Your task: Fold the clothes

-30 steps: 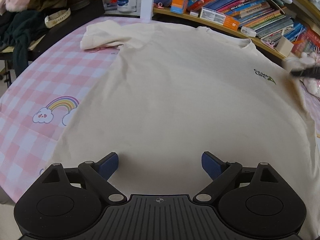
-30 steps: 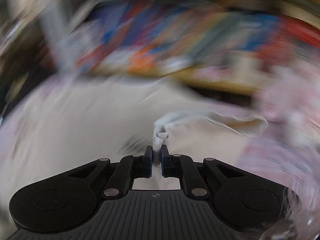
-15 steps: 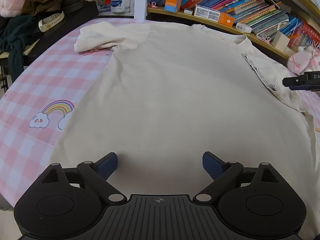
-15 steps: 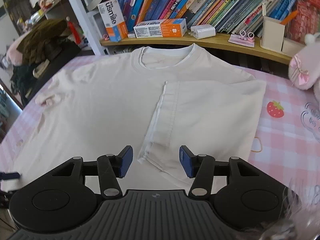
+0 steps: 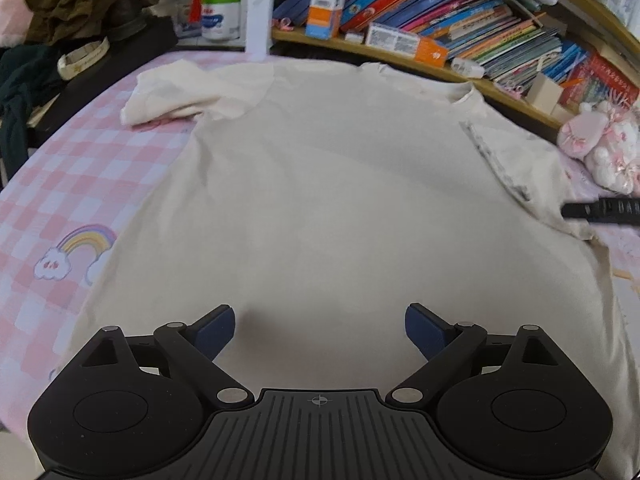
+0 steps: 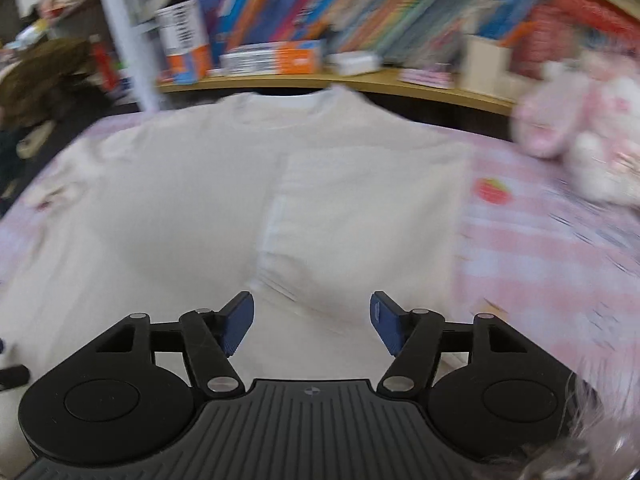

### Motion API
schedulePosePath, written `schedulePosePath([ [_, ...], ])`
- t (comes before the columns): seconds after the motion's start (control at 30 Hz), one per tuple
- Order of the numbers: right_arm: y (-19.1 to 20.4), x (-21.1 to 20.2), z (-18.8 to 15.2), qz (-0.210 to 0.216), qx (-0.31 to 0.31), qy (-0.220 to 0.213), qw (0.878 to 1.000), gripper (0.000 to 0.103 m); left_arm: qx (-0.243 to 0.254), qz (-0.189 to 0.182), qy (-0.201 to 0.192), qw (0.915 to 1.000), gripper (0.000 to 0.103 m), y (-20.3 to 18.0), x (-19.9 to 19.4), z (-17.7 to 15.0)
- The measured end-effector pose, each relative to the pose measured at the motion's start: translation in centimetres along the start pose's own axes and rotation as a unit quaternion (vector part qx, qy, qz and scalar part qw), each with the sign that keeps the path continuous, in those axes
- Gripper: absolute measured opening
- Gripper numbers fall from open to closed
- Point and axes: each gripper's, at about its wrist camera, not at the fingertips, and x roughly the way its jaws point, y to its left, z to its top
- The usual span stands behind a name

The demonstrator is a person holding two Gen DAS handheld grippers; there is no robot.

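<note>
Cream T-shirt (image 5: 320, 184) lies flat on the pink checked table (image 5: 60, 184), collar toward the bookshelf (image 5: 440, 60). Right sleeve (image 6: 360, 220) already folded in over the chest; left sleeve (image 5: 172, 96) bunched, unfolded. Right hand-held gripper (image 6: 312, 316) jaws opening, nothing between them. Left hand-held gripper (image 5: 320, 330) spread wide over the hem, empty. Next, likely: fold the left sleeve in. Right view motion-blurred; hem hidden behind the gripper bodies.

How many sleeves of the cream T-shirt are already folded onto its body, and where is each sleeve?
1. The right-side sleeve lies folded inward over the T-shirt, near the strawberry print. The other sleeve still lies spread on the pink checked cloth.
</note>
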Motion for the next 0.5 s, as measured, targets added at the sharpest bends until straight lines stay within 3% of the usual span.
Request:
schedulePosePath([
  [0.2,-1.4,-3.6,-3.5,-0.054,0.052,-0.011,0.997,0.063,0.022,-0.011,-0.009,0.9997,0.094,-1.7,0.0,0.5],
  [0.5,-0.9,-6.1,-8.5,-0.082,0.083,-0.008,0.993,0.082,0.041,-0.022,-0.023,0.9986,0.094,-4.2,-0.3,0.2],
])
